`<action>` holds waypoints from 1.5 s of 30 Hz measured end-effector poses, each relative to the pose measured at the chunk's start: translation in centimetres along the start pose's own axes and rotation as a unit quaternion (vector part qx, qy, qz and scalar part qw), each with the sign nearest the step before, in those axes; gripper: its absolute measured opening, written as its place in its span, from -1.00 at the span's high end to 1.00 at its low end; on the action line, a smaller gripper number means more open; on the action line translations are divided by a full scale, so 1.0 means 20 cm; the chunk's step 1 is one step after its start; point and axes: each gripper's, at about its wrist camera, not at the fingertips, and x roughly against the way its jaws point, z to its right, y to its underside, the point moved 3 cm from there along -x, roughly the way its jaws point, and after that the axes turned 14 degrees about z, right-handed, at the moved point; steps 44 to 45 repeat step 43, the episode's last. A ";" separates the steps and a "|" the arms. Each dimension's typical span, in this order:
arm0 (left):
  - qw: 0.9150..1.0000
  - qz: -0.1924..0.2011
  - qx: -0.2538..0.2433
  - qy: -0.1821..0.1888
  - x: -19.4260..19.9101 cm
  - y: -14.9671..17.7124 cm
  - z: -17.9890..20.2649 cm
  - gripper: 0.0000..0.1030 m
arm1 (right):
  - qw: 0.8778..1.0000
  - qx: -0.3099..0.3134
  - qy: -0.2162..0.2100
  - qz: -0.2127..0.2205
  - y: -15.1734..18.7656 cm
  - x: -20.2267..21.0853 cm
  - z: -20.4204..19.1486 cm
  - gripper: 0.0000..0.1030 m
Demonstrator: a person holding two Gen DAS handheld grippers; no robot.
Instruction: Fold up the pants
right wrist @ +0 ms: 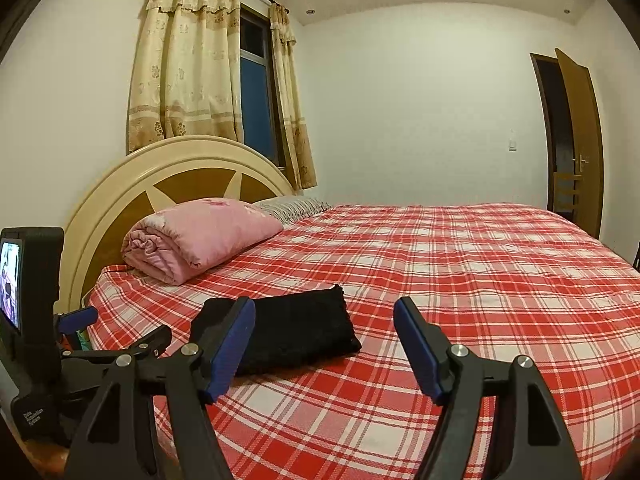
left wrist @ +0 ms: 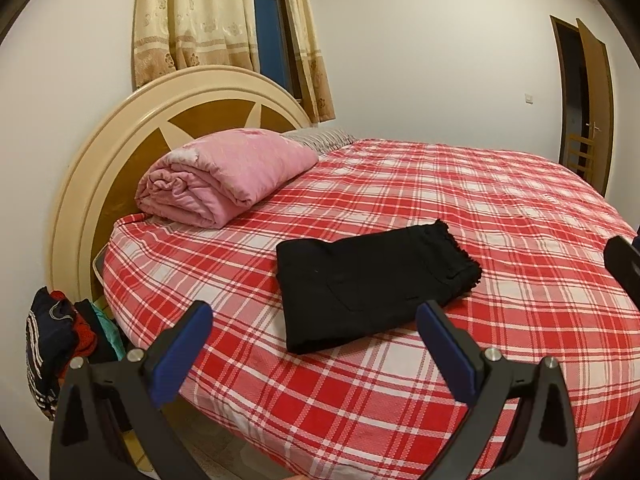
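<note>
The black pants lie folded into a compact rectangle on the red plaid bed, frayed hems toward the far right. They also show in the right wrist view. My left gripper is open and empty, held back from the near edge of the pants. My right gripper is open and empty, hovering near the bed's front edge just right of the pants. The left gripper's body and camera screen show at the far left of the right wrist view.
A rolled pink quilt and a striped pillow lie at the round headboard. A pile of clothes sits beside the bed on the left. Curtains, a window and an open door line the walls.
</note>
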 end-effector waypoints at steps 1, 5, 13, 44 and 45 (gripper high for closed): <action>1.000 -0.001 -0.001 0.000 0.00 0.00 0.00 -1.00 | 1.000 0.000 0.001 0.000 0.00 0.00 0.00 -0.42; 1.000 -0.001 -0.003 -0.001 0.00 0.00 0.01 -1.00 | 1.000 -0.001 0.002 0.000 0.00 0.00 0.01 -0.42; 1.000 -0.004 0.004 -0.002 0.00 0.00 0.00 -1.00 | 1.000 0.001 0.002 0.003 0.00 0.01 0.01 -0.42; 1.000 -0.007 -0.006 0.004 -0.02 0.01 0.02 -1.00 | 1.000 -0.002 0.003 -0.001 0.02 0.00 0.02 -0.42; 1.000 -0.007 -0.006 0.004 -0.02 0.01 0.02 -1.00 | 1.000 -0.002 0.003 -0.001 0.02 0.00 0.02 -0.42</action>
